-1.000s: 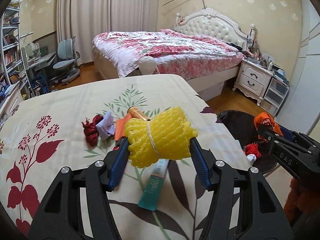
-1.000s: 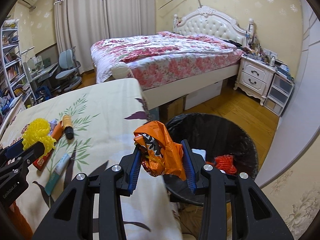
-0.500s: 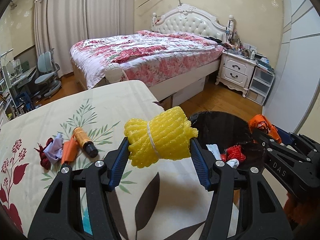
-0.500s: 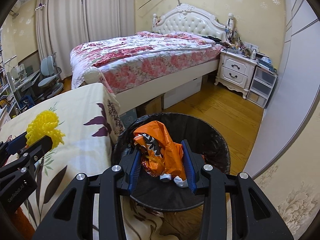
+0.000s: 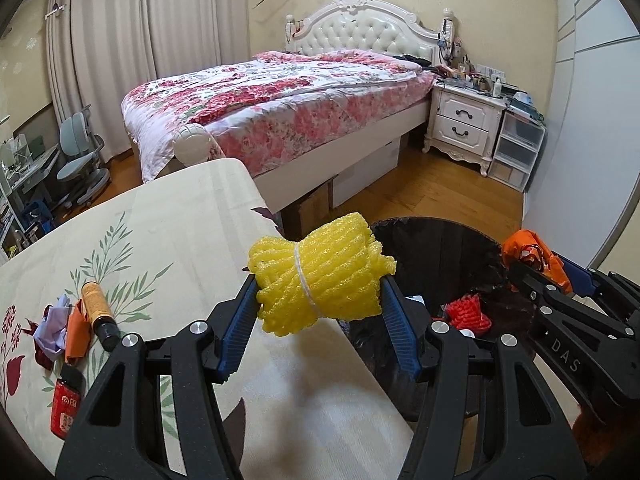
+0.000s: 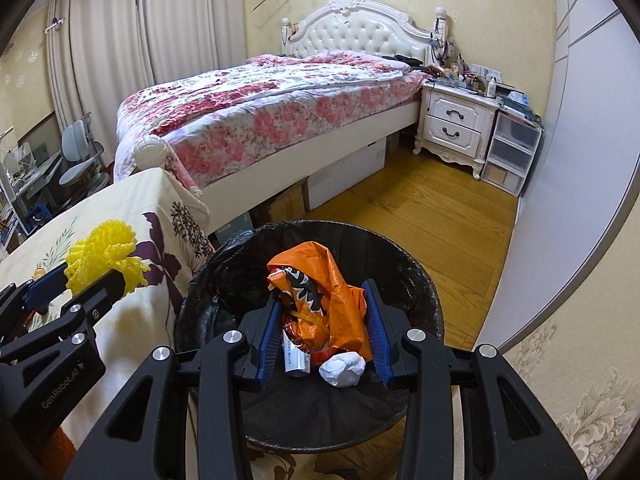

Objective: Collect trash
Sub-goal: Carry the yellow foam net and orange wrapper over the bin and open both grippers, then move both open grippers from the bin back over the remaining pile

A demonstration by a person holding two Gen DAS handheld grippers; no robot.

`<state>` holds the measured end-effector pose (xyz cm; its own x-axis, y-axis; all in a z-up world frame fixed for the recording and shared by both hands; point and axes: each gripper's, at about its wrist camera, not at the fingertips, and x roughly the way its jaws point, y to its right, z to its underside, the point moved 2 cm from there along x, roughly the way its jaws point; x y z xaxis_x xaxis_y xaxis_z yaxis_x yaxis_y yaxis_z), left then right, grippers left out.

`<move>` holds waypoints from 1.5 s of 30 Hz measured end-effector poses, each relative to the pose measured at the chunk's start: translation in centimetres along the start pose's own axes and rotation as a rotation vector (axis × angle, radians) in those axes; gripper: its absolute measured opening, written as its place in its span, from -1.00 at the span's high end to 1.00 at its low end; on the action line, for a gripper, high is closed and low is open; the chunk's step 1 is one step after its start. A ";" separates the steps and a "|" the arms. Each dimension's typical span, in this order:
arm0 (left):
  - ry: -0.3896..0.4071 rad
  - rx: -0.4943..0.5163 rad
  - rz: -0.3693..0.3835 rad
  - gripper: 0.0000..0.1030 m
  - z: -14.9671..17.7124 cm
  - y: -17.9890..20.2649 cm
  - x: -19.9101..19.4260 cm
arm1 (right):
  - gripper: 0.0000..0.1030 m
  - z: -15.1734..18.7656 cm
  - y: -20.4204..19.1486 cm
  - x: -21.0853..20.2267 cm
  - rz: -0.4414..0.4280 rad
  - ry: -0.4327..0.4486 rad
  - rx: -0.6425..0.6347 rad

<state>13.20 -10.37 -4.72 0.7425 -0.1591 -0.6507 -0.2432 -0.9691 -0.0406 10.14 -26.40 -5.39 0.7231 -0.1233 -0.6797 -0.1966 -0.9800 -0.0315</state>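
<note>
My left gripper (image 5: 318, 300) is shut on a yellow foam net bundle (image 5: 320, 276) tied with a white band, held above the table's right edge beside the black-lined trash bin (image 5: 448, 240). My right gripper (image 6: 324, 320) is shut on a crumpled orange plastic bag (image 6: 320, 292) and hangs directly over the bin (image 6: 416, 276). Inside the bin lie a white paper wad (image 6: 342, 368), a small white tube (image 6: 294, 360) and a red net (image 5: 468, 314). The foam bundle (image 6: 102, 256) and the left gripper show at the left of the right wrist view.
On the floral tablecloth (image 5: 180, 232) at the left lie an orange bottle with a black cap (image 5: 98, 310), an orange wrapper (image 5: 76, 332), a purple and dark red scrap (image 5: 50, 332) and a red jar (image 5: 66, 404). A bed (image 5: 280, 112), a nightstand (image 5: 464, 124) and wooden floor lie beyond.
Both grippers have swung to the right with their loads. The foam bundle went from over the table's middle to its right edge, and the orange bag from beside the bin to over it.
</note>
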 end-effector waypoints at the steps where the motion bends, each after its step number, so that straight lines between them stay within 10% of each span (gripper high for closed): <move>1: -0.004 0.003 -0.001 -0.14 0.0 0.3 0.3 | 0.24 0.0 0.1 0.2 0.003 -0.003 0.001; 17: -0.038 0.060 0.003 -0.17 -0.6 2.8 3.0 | 0.24 0.2 1.8 2.5 0.020 -0.040 0.029; 45: 0.011 0.042 -0.025 -0.70 -0.7 1.6 0.6 | -0.49 0.2 2.5 0.6 0.094 0.005 0.066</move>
<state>13.69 -12.13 -4.64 0.7555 -0.1370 -0.6407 -0.2504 -0.9640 -0.0891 9.94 -28.88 -6.01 0.7024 -0.2152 -0.6785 -0.3069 -0.9516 -0.0159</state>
